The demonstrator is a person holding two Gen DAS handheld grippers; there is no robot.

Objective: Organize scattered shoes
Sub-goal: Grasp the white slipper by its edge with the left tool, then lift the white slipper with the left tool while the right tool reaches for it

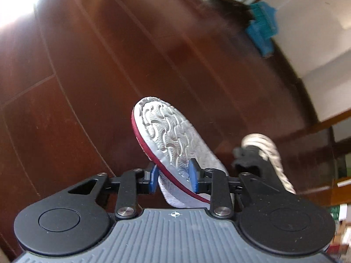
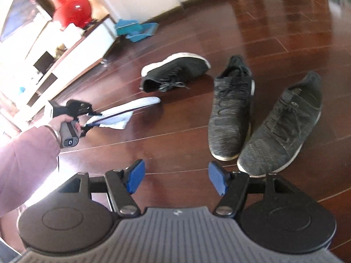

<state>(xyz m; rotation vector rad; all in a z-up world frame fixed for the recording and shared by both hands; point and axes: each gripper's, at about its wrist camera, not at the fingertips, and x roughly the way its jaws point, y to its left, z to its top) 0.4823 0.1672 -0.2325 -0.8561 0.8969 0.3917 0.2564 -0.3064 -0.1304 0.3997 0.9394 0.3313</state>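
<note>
My left gripper (image 1: 174, 176) is shut on a white slipper (image 1: 171, 135) with a grey patterned sole and a red edge, held above the wooden floor. In the right wrist view the same slipper (image 2: 131, 107) hangs from the left gripper (image 2: 92, 116), held by a hand in a pink sleeve. My right gripper (image 2: 175, 178) is open with nothing between its blue pads (image 2: 136, 176), low over the floor. Ahead of it lie two dark grey knit sneakers (image 2: 232, 107) side by side, the second one (image 2: 283, 125) at the right. A black sneaker with a white sole (image 2: 175, 72) lies on its side farther off.
A white low cabinet (image 2: 72, 50) with a red vase (image 2: 70, 11) stands at the left. A blue dustpan and brush (image 2: 136, 30) rest by the wall, the same dustpan and brush (image 1: 263, 30) showing in the left wrist view. A blurred black and white shoe (image 1: 263, 153) lies at the right there.
</note>
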